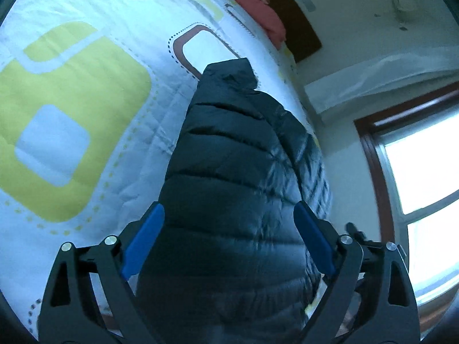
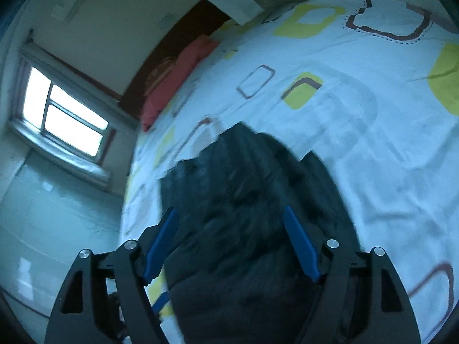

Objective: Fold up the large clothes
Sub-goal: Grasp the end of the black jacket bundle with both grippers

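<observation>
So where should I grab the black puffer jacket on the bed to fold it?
Grip the black puffer jacket at its long side edge, coming in from the side low over the bedspread. It lies lengthwise, collar far; its padded middle looks too bulky to pinch.

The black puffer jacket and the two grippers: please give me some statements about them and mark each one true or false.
1. The black puffer jacket lies on a patterned bed cover. True.
2. The left gripper has its jaws closed flat together. False: they stand wide apart, on either side of the jacket.
3. The right gripper has open jaws. True.
4. The jacket is bright red. False: it is black; a red pillow lies by the headboard.
5. A window shows in the right wrist view. True.
</observation>
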A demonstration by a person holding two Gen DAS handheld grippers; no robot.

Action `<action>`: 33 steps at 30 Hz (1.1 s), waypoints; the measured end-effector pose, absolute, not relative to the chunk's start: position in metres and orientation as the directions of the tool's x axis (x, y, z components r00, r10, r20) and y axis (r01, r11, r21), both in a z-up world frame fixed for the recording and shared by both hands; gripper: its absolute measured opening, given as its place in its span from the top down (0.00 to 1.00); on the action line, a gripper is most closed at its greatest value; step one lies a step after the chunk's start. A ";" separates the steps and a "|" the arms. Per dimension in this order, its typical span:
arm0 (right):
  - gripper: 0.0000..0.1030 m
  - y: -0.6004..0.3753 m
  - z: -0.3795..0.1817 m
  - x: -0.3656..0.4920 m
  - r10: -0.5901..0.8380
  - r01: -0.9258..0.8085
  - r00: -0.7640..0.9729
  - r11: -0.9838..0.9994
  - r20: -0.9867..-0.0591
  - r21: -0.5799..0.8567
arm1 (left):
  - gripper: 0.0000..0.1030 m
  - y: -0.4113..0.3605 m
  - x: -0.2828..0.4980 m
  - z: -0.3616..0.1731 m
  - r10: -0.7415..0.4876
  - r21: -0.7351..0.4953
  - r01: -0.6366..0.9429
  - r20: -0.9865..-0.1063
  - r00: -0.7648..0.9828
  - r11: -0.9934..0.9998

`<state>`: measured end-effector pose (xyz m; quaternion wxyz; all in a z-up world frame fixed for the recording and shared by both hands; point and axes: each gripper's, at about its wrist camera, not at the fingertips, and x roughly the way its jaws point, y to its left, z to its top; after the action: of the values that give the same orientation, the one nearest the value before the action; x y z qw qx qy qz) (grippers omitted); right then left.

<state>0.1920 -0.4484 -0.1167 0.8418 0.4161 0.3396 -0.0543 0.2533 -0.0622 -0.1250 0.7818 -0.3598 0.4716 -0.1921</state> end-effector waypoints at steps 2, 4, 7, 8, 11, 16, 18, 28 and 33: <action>0.28 -0.459 -0.135 0.201 0.192 0.392 0.748 0.644 -0.635 0.656 | 0.12 -0.068 0.261 -0.134 -0.625 -0.736 -0.062 -0.613 0.483 0.674; 0.28 -0.468 -0.146 0.204 0.208 0.384 0.748 0.638 -0.630 0.667 | 0.11 -0.071 0.267 -0.142 -0.608 -0.724 -0.088 -0.633 0.478 0.684; 0.28 -0.478 -0.163 0.206 0.243 0.355 0.756 0.627 -0.608 0.693 | 0.07 -0.077 0.276 -0.156 -0.614 -0.726 -0.101 -0.640 0.461 0.680; 0.28 -0.482 -0.169 0.206 0.254 0.344 0.760 0.624 -0.599 0.701 | 0.06 -0.078 0.278 -0.159 -0.618 -0.729 -0.101 -0.637 0.460 0.677; 0.21 -0.484 -0.182 0.212 0.259 0.346 0.722 0.669 -0.642 0.658 | 0.03 -0.082 0.283 -0.170 -0.640 -0.746 -0.102 -0.626 0.446 0.658; 0.17 -0.493 -0.206 0.213 0.340 0.316 0.727 0.606 -0.597 0.730 | 0.02 -0.091 0.289 -0.181 -0.658 -0.751 -0.086 -0.622 0.425 0.655; 0.16 -0.491 -0.206 0.216 0.347 0.301 0.719 0.625 -0.602 0.720 | 0.02 -0.093 0.290 -0.184 -0.661 -0.749 -0.072 -0.621 0.423 0.658; 0.26 -0.496 -0.214 0.226 0.404 0.254 0.707 0.621 -0.580 0.742 | 0.02 -0.104 0.291 -0.183 -0.657 -0.727 -0.030 -0.637 0.404 0.686; 0.27 -0.492 -0.209 0.221 0.405 0.244 0.698 0.641 -0.591 0.728 | 0.02 -0.106 0.292 -0.181 -0.656 -0.721 -0.025 -0.642 0.397 0.692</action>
<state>0.2209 -0.4917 -0.2092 0.8197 0.4209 0.3854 0.0491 0.2916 -0.1064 -0.1809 0.7660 -0.3341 0.5091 -0.2059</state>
